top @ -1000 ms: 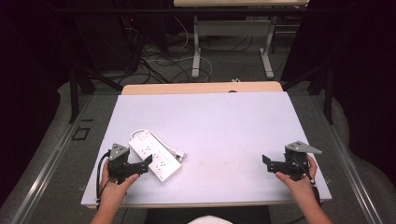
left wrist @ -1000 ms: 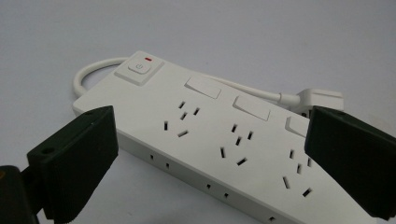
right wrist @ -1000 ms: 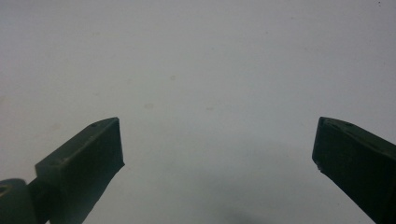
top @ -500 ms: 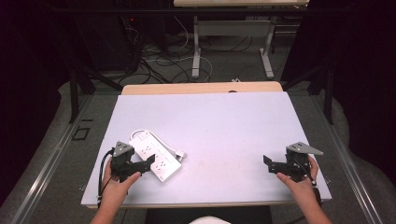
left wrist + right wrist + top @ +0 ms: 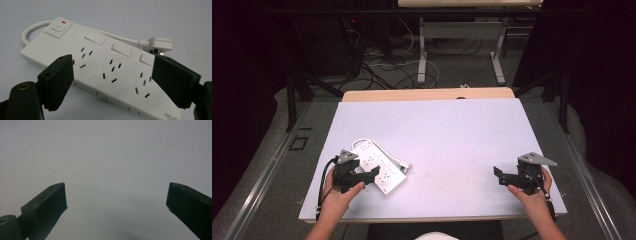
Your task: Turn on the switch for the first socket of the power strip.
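Power strip [image 5: 100, 67]: white plastic, flat and rectangular, lying at lower left of the high view on the table, just ahead of the left gripper.
Writing: "DELCO" partly readable at the strip's lower right corner in the left gripper view; a power symbol on the square button [image 5: 58, 28], with a small red mark beside it.
Sockets: 3 sets of slots, each with its own rocker switch above.
Cord: short white cable [image 5: 32, 27] looping from the strip's far end and running behind it to a white plug [image 5: 160, 44] lying on the table at upper right.
Left gripper [image 5: 373, 174]: black jaws spread wide, over the strip's near edge, gripping nothing.
Right gripper [image 5: 498, 174]: at lower right of the high view, jaws wide apart over bare table, well apart from the strip.
Table [image 5: 452, 135]: pale, matte top with faint specks.
Beyond table: dark floor with tangled cables [image 5: 377, 65] and metal desk legs [image 5: 422, 50] at top.
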Action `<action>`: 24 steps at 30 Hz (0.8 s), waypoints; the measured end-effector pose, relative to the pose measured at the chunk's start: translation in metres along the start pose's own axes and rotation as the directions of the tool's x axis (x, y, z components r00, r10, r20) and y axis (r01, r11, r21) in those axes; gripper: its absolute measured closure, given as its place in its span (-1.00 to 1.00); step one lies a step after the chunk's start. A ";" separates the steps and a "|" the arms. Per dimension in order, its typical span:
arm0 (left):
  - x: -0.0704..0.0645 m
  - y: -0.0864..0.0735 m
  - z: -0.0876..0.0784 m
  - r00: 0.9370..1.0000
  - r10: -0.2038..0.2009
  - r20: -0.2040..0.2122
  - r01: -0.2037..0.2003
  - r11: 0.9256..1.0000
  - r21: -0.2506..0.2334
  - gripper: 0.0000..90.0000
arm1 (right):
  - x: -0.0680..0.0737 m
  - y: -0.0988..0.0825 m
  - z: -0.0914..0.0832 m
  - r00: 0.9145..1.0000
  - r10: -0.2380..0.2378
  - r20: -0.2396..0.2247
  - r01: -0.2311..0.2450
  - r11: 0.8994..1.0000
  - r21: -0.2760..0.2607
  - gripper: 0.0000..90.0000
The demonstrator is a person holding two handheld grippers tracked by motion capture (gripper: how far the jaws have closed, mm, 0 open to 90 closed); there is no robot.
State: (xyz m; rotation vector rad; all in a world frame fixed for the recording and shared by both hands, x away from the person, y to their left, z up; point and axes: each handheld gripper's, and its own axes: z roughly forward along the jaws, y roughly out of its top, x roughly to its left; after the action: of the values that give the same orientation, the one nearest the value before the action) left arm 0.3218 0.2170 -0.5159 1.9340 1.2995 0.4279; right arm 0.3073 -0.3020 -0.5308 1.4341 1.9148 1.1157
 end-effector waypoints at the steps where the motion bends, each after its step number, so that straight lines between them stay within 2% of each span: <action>1: 0.000 0.001 -0.001 1.000 0.015 -0.004 -0.015 1.000 0.018 -0.58 | 0.000 0.000 0.000 1.000 0.002 0.003 -0.002 1.000 -0.002 -0.95; 3: 0.000 0.002 0.000 1.000 0.026 -0.014 -0.026 1.000 0.014 -0.57 | 0.000 0.000 0.001 1.000 0.001 0.001 -0.001 1.000 -0.001 -0.94; 7: 0.001 0.006 0.000 0.999 0.053 -0.004 -0.053 0.998 0.021 -0.49 | 0.000 0.000 0.001 1.000 0.002 -0.002 -0.002 1.000 0.001 -0.94; 9: 0.001 0.009 0.000 0.999 0.045 0.004 -0.045 0.999 0.027 -0.49 | 0.000 0.000 0.000 1.000 0.001 -0.002 -0.001 1.000 0.000 -0.94; 11: 0.002 0.011 0.000 0.998 0.055 0.006 -0.055 0.998 0.034 -0.49 | 0.000 0.000 0.000 1.000 0.003 -0.002 -0.003 1.000 0.000 -0.93; 12: 0.001 0.012 0.001 0.999 0.044 0.009 -0.044 0.999 0.030 -0.47 | 0.000 0.000 0.000 1.000 0.003 -0.002 -0.003 1.000 -0.001 -0.93; 13: 0.003 0.013 0.000 0.999 0.052 0.012 -0.053 0.998 0.039 -0.46 | 0.000 0.000 0.000 1.000 0.004 -0.001 -0.004 1.000 -0.001 -0.93; 19: 0.004 0.020 -0.001 0.999 0.032 0.032 -0.034 0.998 0.057 -0.45 | 0.000 0.000 0.001 1.000 0.010 0.003 -0.010 1.000 -0.005 -0.92; 21: 0.005 0.022 -0.001 0.999 0.040 0.035 -0.042 0.997 0.062 -0.44 | 0.000 0.000 0.001 1.000 0.009 -0.006 -0.009 1.000 0.000 -0.91; 23: 0.005 0.024 -0.001 0.999 0.031 0.038 -0.034 0.997 0.067 -0.44 | 0.001 0.000 0.000 1.000 0.008 -0.008 -0.008 1.000 0.002 -0.91; 24: 0.007 0.026 -0.002 0.998 0.045 0.039 -0.048 0.996 0.079 -0.43 | 0.001 0.000 0.001 1.000 0.008 -0.008 -0.008 1.000 0.000 -0.91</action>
State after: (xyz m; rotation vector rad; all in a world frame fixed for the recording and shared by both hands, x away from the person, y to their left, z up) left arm 0.3399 0.2185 -0.4965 2.0320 1.2671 0.3662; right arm 0.3075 -0.3011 -0.5313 1.4401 1.9163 1.1265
